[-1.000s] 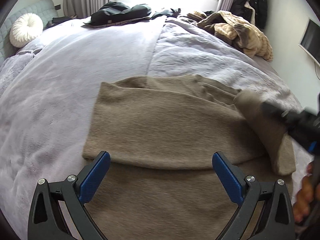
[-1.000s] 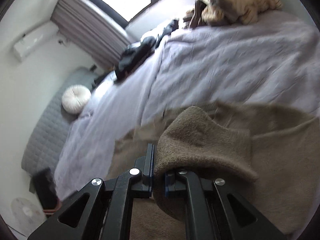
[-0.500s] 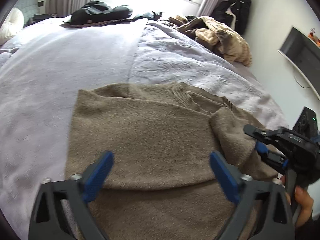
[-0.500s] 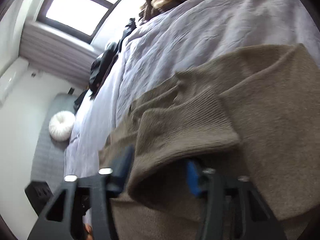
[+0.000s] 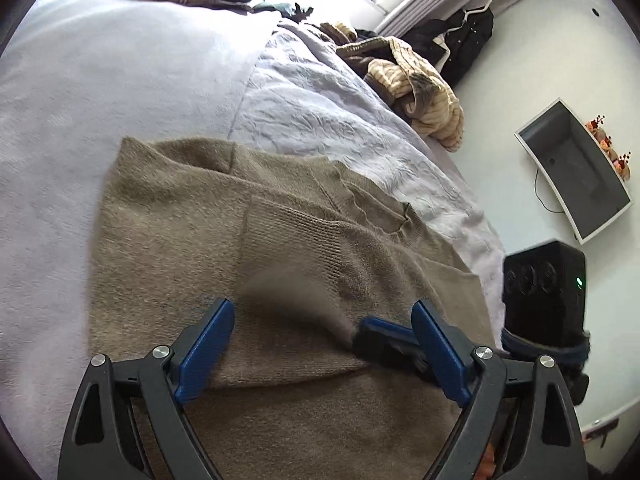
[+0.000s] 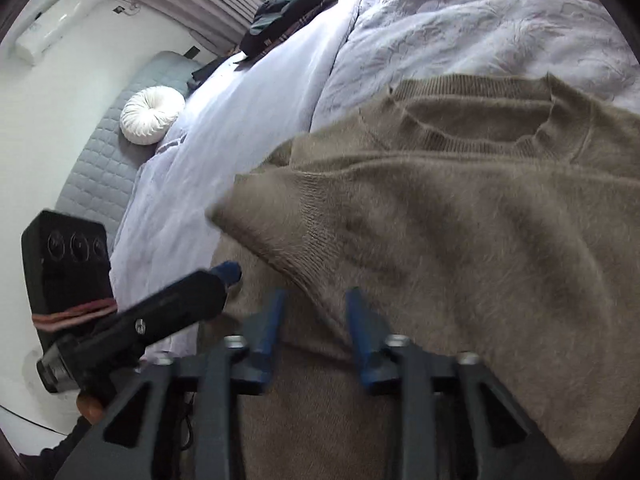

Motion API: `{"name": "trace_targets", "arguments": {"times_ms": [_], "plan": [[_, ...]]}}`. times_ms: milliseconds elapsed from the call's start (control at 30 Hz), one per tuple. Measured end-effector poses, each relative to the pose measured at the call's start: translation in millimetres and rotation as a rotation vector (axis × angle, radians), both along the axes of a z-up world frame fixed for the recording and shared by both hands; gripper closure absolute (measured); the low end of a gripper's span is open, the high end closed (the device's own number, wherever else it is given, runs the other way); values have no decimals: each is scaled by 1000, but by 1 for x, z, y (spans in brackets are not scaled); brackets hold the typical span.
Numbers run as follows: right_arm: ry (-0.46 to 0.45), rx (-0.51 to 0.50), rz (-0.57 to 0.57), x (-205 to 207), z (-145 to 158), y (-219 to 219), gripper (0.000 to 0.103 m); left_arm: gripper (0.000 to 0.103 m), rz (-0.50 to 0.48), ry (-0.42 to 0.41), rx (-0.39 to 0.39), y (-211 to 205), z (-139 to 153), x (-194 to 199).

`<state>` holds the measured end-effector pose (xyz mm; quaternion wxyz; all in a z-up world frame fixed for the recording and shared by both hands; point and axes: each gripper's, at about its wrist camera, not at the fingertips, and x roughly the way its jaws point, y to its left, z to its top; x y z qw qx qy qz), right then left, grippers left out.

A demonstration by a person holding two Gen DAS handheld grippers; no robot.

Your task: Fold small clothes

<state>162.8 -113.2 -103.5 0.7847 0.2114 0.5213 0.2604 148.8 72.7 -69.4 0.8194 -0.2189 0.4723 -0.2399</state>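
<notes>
Sleeve (image 6: 320, 236) fold on sweater (image 5: 168, 240): right gripper (image 6: 314, 320) opening, cuff between unpressed jaws, to back off clean; left gripper (image 5: 320, 344) wide, empty, free to smooth.

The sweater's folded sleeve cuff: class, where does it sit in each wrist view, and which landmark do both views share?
Left wrist view: sleeve cuff at centre, above the left gripper.
Right wrist view: sleeve cuff left of centre.
Shared landmark: sweater's neckline.

Black frames, blue fingers (image 5: 206, 346), silver screws
</notes>
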Motion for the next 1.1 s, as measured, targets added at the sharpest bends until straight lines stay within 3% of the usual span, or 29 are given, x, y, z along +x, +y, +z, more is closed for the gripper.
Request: {"name": "trace_targets", "arguments": {"times_ms": [167,333,400,500,700,733,767,800,867,1033,1100], "plan": [[-7,27,-34,-27,11,-38,46,12,-11,12,11,-9,-2,7],[40,98,-177,-67,9,-104,46,12,13,20,25,-9,-1,8],[69,149,-253,-87,6,-136,46,23,27,20,50,-10,-1,11],[106,187,-361,-114,-1,-173,46,25,48,41,73,-8,-2,15],[101,217,-441,-130,-6,-202,46,25,66,75,107,-3,-9,28],[98,221,-456,-131,-6,-205,46,38,47,71,123,-8,-8,29],[97,228,-475,-130,-7,-207,46,75,30,67,139,-12,-6,29],[97,235,-493,-127,-9,-205,46,90,-8,87,147,-19,-7,31],[97,252,-541,-126,-12,-208,46,90,-18,106,120,-21,-6,30],[105,302,-631,-128,-17,-221,46,90,1,51,62,-3,15,16],[109,317,-645,-126,-19,-226,46,90,3,47,75,4,15,11]]}}
